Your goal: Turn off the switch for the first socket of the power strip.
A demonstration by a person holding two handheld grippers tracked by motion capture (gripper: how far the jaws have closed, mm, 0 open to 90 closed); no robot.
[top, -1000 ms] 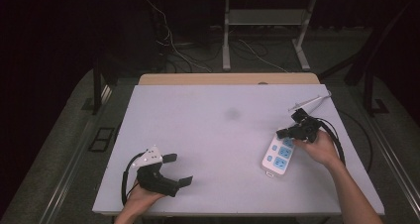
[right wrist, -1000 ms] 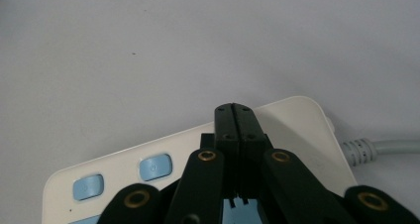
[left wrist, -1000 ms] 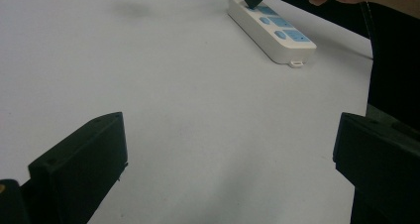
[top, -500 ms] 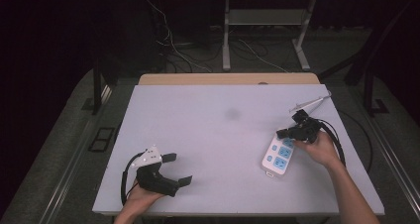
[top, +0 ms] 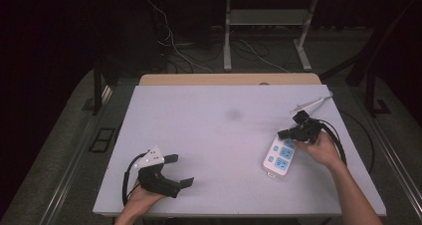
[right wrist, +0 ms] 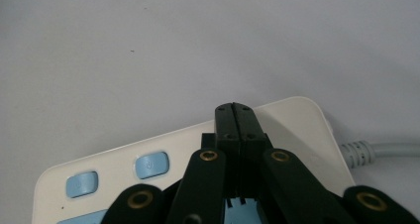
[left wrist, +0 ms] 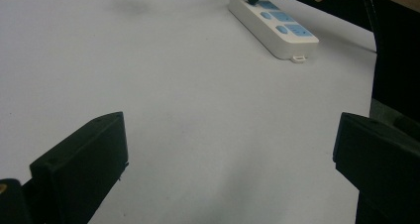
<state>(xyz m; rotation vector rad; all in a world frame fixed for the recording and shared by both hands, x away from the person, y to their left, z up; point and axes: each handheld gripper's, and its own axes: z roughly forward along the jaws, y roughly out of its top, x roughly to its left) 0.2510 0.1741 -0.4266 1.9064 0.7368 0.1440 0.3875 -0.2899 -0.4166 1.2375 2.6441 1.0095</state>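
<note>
A white power strip with blue sockets and blue buttons lies flat at the right of the table, seen close in the right gripper view and far off in the left gripper view. My right gripper is over the strip's far end, shut, its jaws pressed flat together with nothing between them. I cannot tell if the tips touch the strip. My left gripper rests near the table's front left, open, with bare table between its jaws.
The strip's white cable runs off toward the far right corner. The white table top has a faint grey smudge near its middle. A wooden edge borders the back; loose cables and desk legs lie on the floor beyond.
</note>
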